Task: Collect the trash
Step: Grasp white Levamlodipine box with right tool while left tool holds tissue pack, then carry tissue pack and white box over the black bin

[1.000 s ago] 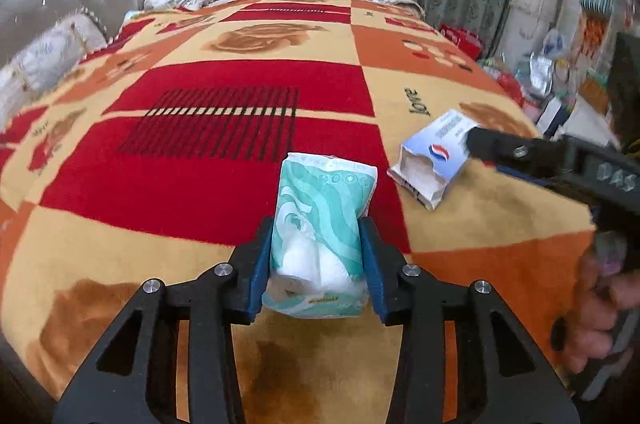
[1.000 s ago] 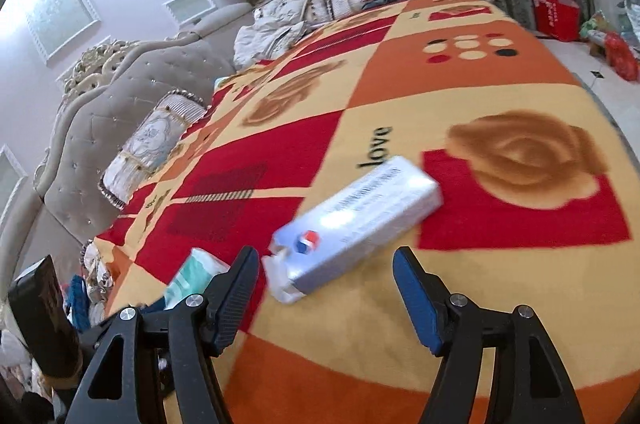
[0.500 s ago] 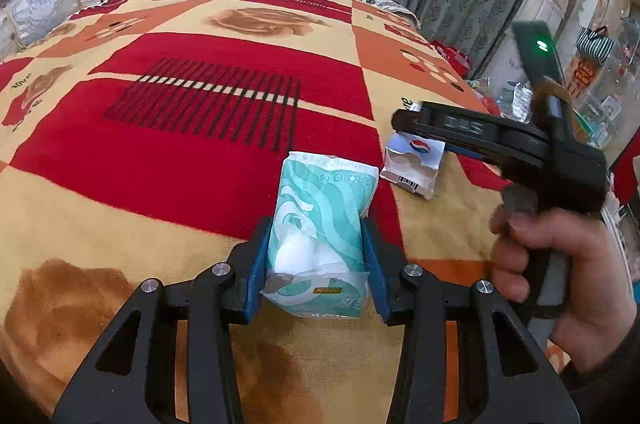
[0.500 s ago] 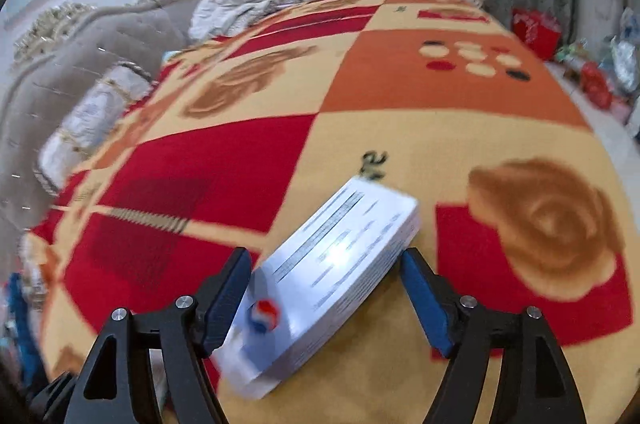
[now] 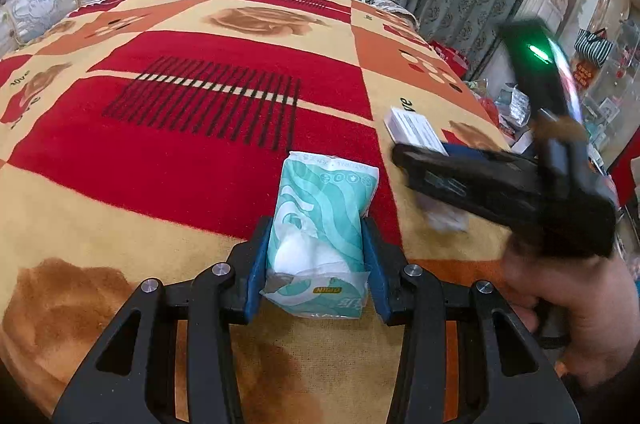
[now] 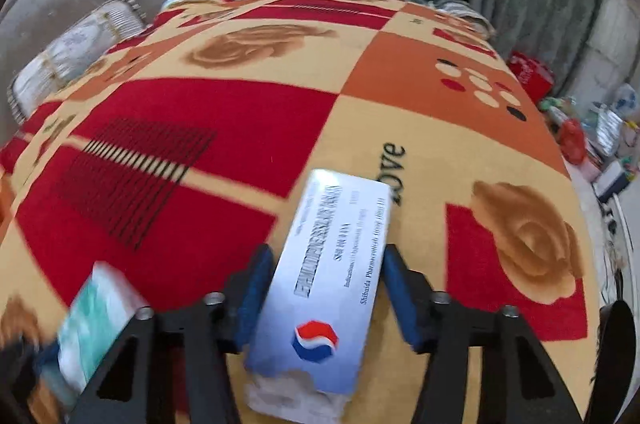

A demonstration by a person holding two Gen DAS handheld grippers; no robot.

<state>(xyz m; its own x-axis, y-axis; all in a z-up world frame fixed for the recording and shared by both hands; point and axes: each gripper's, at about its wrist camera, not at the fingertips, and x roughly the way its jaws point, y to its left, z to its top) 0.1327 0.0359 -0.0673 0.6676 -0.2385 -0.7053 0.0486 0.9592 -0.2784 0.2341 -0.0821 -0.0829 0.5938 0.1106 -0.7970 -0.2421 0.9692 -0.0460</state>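
Teal tissue pack (image 5: 320,224) sits clamped between the blue pads of the left gripper (image 5: 316,244), jaws narrowed to the pack's width, its torn near end spilling white tissue. It is held over the near edge of the blanket (image 5: 192,143). White medicine box (image 6: 332,276) lies lengthwise between the pads of the right gripper (image 6: 330,292), near the blanket's right edge. The left pad (image 6: 254,298) appears to touch the box side; contact at the right pad cannot be confirmed, and a thin gap may remain. Jaws stand roughly a box-width apart, so whether the grip is made cannot be told. Risk, as judged: the box is open and ragged at its near end, a thin empty carton that will likely crush or skew if squeezed hard. If lifted before both pads bear, it could pivot out and drop onto the blanket or off the right edge to the cluttered floor (image 6: 600,143). The soft pack could slide through the left pads, and loose tissue may pull free. Motion blur in the right view suggests haste, which raises the chance of a misaligned closure.
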